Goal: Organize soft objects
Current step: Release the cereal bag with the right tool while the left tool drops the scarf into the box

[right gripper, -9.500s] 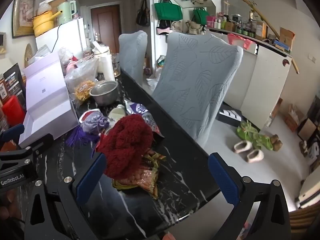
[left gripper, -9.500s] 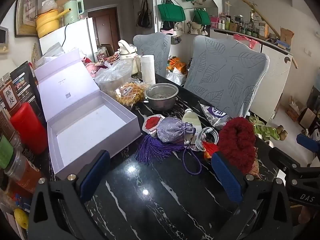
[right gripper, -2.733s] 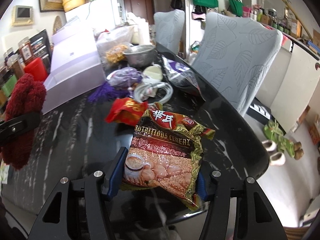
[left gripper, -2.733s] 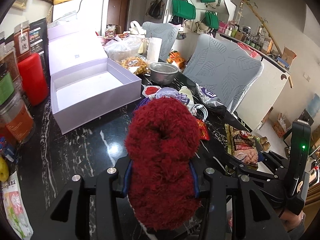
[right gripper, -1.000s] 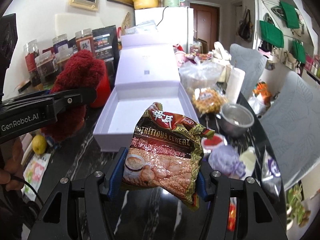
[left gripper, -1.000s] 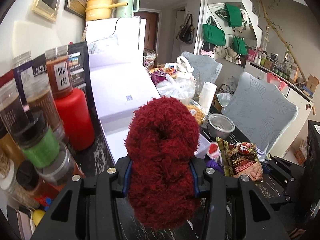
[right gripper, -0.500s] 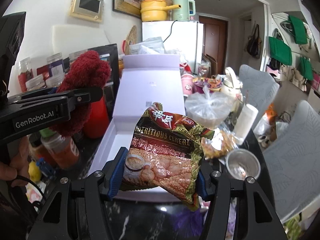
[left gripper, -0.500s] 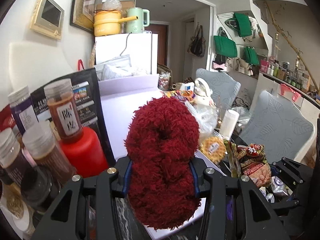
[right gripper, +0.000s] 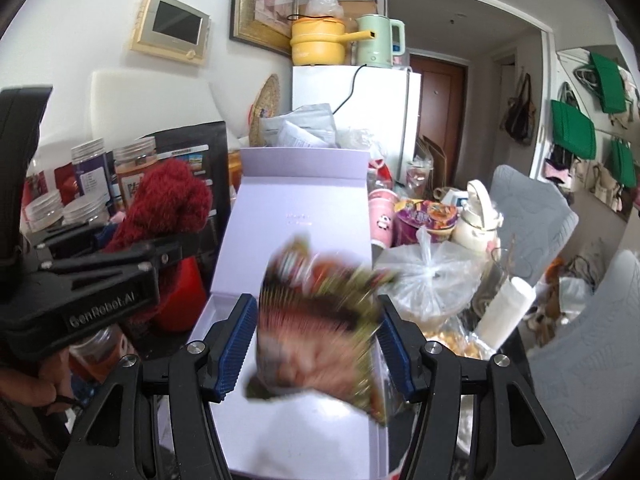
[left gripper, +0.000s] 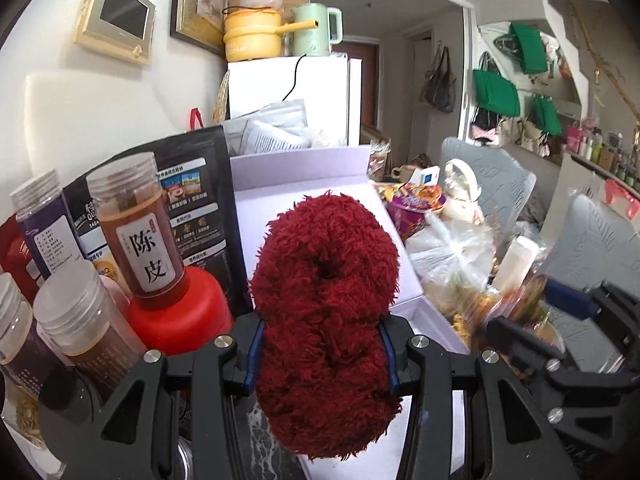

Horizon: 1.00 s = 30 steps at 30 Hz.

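My left gripper (left gripper: 320, 356) is shut on a fluffy dark red yarn ball (left gripper: 326, 300), held above the near left edge of the open lilac box (left gripper: 420, 316). The ball also shows in the right wrist view (right gripper: 168, 200). My right gripper (right gripper: 314, 344) stands open over the box (right gripper: 296, 236). A cereal packet (right gripper: 320, 324) is blurred between its jaws, which stand apart from it, and it hangs over the box interior.
Spice jars (left gripper: 140, 232) and a red canister (left gripper: 176, 316) stand left of the box. A clear plastic bag (right gripper: 432, 280), a paper roll (right gripper: 508, 308), snack cups and grey chairs (right gripper: 532, 208) lie to the right. A white fridge (right gripper: 360, 112) stands behind.
Both grippers moved over the box. The right jaws have opened and the cereal packet, held firmly before, is now blurred and dropping. The left still holds the yarn.
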Motion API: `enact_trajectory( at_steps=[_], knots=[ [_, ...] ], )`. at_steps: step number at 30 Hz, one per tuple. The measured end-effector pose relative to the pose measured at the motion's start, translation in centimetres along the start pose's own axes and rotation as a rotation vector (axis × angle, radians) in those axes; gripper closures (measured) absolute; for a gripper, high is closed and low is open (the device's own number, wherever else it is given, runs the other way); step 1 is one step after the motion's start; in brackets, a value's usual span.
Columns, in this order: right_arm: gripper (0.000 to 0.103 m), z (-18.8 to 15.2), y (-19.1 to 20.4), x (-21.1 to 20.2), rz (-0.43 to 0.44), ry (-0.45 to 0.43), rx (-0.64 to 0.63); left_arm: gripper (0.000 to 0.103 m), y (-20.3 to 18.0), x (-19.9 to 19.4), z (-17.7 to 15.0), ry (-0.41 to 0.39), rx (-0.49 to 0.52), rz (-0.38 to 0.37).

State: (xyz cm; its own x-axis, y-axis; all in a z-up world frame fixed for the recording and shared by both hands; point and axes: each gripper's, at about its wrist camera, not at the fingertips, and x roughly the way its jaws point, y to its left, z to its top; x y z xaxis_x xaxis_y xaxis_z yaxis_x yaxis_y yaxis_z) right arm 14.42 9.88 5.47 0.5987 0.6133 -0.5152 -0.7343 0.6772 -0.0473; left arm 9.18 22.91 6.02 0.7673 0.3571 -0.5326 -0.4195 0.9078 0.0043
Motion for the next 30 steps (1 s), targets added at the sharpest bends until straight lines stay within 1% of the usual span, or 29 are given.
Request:
enact_trajectory(
  at_steps=[2,4,5,9,10,16,19,20,22,24,26,28,30],
  knots=[
    [0.043,0.1,-0.2,0.6,-0.008,0.001,0.003,0.058,-0.1,0.8,-0.3,0.015,0.010,-0.003],
    [0.043,-0.2,-0.1,1.2,0.003,0.002,-0.005,0.058,-0.2,1.6,-0.9,0.034,0.017,-0.007],
    [0.043,-0.5,0.0,1.9,0.005,0.022,-0.012,0.058,-0.4,2.3,-1.1,0.058,0.022,-0.003],
    [0.043,-2.0,0.1,4.6,-0.010,0.117,-0.016,0.058,-0.6,3.6,-1.6,0.096,0.045,0.006],
    [0.043,-2.1,0.0,5.0,-0.016,0.128,-0.016,0.058,-0.5,3.8,-1.8,0.106,0.045,0.008],
    [0.043,-2.7,0.0,5.4,-0.037,0.142,-0.014,0.058,-0.4,5.1,-2.5,0.163,0.031,0.009],
    [0.043,-2.7,0.1,5.6,-0.044,0.150,-0.014,0.055,-0.4,5.9,-2.8,0.205,0.019,0.012],
    [0.043,-2.7,0.0,5.7,-0.047,0.153,-0.012,0.053,-0.4,6.1,-2.8,0.221,0.016,0.003],
    [0.042,-2.8,-0.1,5.8,-0.056,0.162,-0.007,0.047,-0.3,6.6,-3.0,0.253,-0.003,-0.010],
    [0.042,-2.9,-0.2,5.7,-0.067,0.167,-0.001,0.033,-0.3,6.8,-3.1,0.274,-0.010,0.009],
    [0.042,-3.0,-0.5,5.6,-0.073,0.171,0.011,0.025,-0.6,6.7,-3.2,0.267,0.007,0.042],
    [0.041,-3.1,-0.5,5.4,-0.077,0.173,0.016,0.024,-0.7,6.4,-3.1,0.251,0.018,0.066],
    [0.040,-3.2,-0.6,5.3,-0.082,0.180,0.020,0.024,-0.8,6.0,-3.0,0.249,0.011,0.060]
  ],
)
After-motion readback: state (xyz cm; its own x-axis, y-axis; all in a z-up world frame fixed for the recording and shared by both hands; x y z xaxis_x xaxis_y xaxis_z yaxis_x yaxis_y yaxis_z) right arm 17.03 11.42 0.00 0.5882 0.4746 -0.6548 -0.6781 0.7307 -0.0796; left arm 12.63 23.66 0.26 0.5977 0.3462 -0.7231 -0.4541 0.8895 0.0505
